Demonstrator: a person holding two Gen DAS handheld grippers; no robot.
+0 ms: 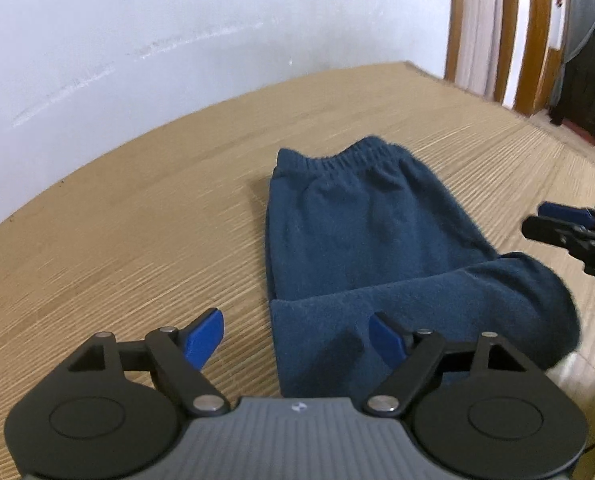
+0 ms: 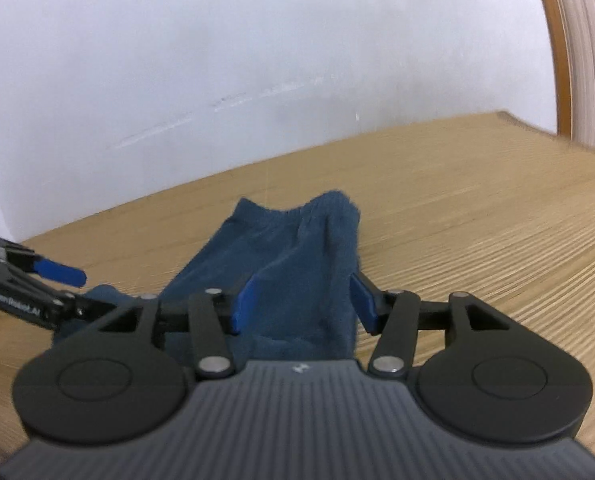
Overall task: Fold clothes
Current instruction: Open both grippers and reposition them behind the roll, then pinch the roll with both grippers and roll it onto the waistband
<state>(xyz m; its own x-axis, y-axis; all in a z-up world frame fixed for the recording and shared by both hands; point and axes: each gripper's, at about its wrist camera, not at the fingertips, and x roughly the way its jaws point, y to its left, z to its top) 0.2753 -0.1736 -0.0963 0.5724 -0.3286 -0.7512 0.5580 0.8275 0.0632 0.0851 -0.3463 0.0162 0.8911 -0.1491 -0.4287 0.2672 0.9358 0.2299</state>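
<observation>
dark blue sweatpants lying lengthwise between two gaping grippers

so here's how it sits. a pair of dark blue fleece sweatpants (image 1: 357,232) lies on the wood-grain counter (image 1: 137,220), elastic waistband (image 1: 337,156) at the far end toward the white wall (image 1: 177,40). the long axis runs straight away from both cameras, so the pants point from the grippers toward the wall. the near end looks doubled over: a thick band of fabric crosses the near part at an angle, with a rounded lump off to the right.

left hand-held gripper (image 1: 297,338) has its blue fingers spread wide, nothing between them. its right finger hangs over the near folded edge, left finger over bare counter, so it straddles the pants' left border. right hand-held gripper (image 2: 303,302) is spread wide too, holding nothing, and its view shows it low over the fabric with the cloth filling the gap between the fingers. whether either one touches the cloth, i can't tell.

both are at the near end, right one more squarely over the cloth. my guess: this fits either just having laid the leg end over, or being about to pinch that near edge and carry it toward the waistband. can't settle which from this.
</observation>
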